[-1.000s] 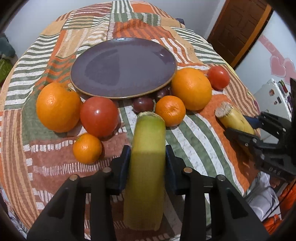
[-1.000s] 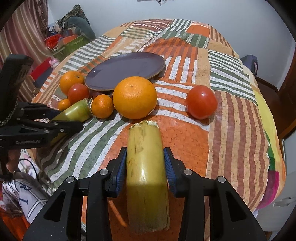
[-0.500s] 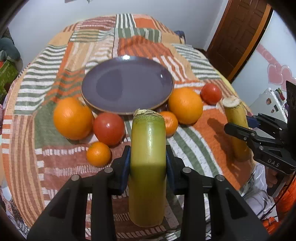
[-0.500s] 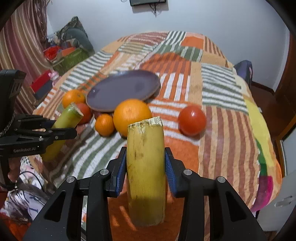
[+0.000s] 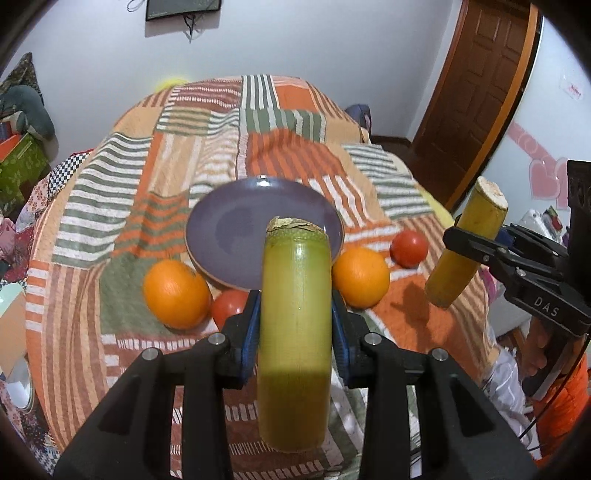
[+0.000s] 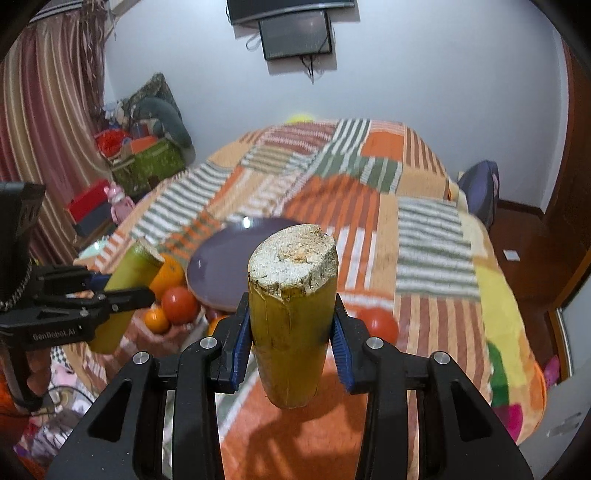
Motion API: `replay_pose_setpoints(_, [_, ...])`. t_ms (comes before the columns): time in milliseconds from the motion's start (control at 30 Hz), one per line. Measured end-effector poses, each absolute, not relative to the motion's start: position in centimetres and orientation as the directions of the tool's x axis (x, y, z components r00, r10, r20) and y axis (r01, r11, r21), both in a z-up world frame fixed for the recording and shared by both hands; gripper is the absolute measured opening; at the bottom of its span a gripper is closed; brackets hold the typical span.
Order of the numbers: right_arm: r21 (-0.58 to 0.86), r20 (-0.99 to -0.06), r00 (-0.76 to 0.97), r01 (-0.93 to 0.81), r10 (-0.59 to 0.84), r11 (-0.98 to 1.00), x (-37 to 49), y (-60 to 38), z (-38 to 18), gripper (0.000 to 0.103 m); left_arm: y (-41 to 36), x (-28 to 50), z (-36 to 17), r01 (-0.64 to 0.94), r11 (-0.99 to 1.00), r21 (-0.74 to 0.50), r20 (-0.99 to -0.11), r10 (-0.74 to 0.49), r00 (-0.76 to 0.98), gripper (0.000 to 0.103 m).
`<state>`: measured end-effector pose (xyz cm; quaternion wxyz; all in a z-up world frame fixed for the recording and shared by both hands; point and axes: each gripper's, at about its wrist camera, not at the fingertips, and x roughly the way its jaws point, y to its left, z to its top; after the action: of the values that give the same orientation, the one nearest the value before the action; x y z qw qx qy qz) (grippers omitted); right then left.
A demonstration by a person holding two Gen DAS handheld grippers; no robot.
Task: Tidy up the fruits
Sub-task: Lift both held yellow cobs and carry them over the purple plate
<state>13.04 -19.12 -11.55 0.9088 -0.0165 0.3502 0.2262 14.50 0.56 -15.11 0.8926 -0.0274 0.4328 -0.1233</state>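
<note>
My left gripper (image 5: pixel 294 332) is shut on a green-yellow sugarcane piece (image 5: pixel 294 325), held well above the bedspread. My right gripper (image 6: pixel 291 332) is shut on a yellow sugarcane piece (image 6: pixel 291 314), also lifted; it shows in the left wrist view (image 5: pixel 466 247) at the right. A purple plate (image 5: pixel 236 236) lies on the bed ahead. Two oranges (image 5: pixel 176 293) (image 5: pixel 361 277) and two tomatoes (image 5: pixel 409 243) (image 5: pixel 229 308) lie around the plate's near rim. A small mandarin (image 6: pixel 156 320) shows in the right wrist view.
The striped patchwork bedspread (image 5: pixel 147 177) covers the bed. A wooden door (image 5: pixel 476 92) stands at the right. Boxes and soft toys (image 6: pixel 147 147) are piled by the curtain at the left. A wall screen (image 6: pixel 295 33) hangs behind the bed.
Both grippers have risen and tilted up with their sugarcane pieces; the plate and fruit now look smaller and farther below, and more of the wall shows.
</note>
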Motion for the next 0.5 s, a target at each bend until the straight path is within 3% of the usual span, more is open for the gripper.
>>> replay_pose_setpoints(500, [0.093,-0.584,0.682,-0.483,0.440,0.871,15.9,-15.9,-9.8,0.035,2.9,18.0,-12.7,0.135,0.980,-0.147,-0.713,-0.200,0.672,0.035])
